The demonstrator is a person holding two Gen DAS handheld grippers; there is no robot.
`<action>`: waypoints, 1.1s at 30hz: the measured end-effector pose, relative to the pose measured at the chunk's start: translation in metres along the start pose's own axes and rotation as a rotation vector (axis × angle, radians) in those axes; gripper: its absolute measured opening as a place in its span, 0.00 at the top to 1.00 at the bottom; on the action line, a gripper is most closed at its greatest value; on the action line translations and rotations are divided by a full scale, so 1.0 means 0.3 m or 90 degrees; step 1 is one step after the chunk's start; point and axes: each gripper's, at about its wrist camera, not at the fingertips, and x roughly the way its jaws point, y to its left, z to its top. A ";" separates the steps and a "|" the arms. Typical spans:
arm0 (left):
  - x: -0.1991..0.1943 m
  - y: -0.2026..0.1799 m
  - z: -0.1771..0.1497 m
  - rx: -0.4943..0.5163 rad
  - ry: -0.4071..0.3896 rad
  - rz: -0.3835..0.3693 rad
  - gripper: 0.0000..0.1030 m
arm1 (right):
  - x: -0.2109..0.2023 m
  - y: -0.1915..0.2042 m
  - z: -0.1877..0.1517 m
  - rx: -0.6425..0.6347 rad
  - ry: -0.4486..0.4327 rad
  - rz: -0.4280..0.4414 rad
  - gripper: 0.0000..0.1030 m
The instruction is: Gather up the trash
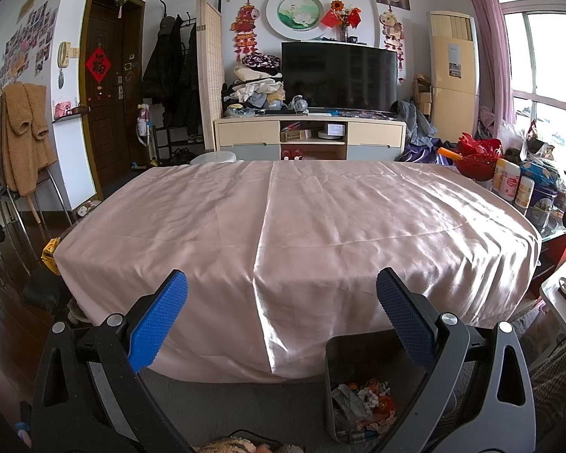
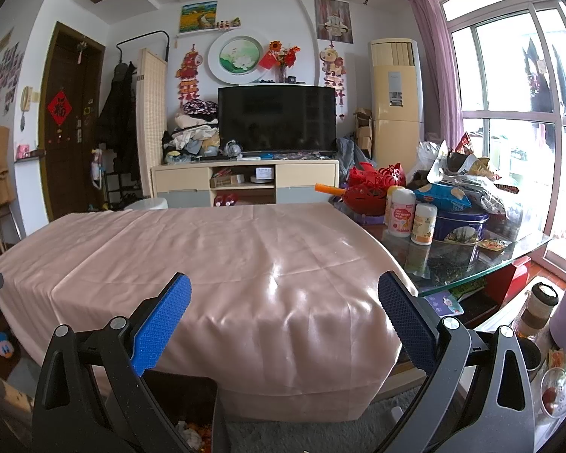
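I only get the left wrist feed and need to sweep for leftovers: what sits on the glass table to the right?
Observer: Two white bottles, a blue tin and heaped snack bags.
Operator: Anything below it?
Observer: A lidded cup stands by the table's near corner.
Operator: Is the right claw holding anything?
Observer: No, the right claw is open and empty, over the pink cloth.

My left gripper (image 1: 282, 302) is wide open with nothing between its blue pads (image 1: 158, 321). In front of me is a table (image 1: 294, 226) covered by a shiny pink cloth. A dark bin (image 1: 343, 358) sits on the grey floor, just beside the table. It has crumpled trash (image 1: 362, 400) inside.
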 end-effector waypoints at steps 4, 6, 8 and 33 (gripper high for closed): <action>-0.001 -0.012 -0.004 0.011 -0.002 0.005 0.08 | 0.001 -0.001 0.001 0.001 0.000 0.000 0.03; -0.004 -0.018 -0.004 0.014 -0.007 -0.007 0.08 | 0.003 -0.002 0.002 0.000 0.000 0.001 0.03; -0.008 -0.016 -0.004 0.011 -0.011 -0.015 0.08 | 0.002 -0.001 0.000 -0.001 0.001 0.000 0.03; 0.009 0.040 0.003 -0.036 0.010 -0.009 0.08 | 0.025 -0.032 0.002 -0.008 0.015 -0.004 0.03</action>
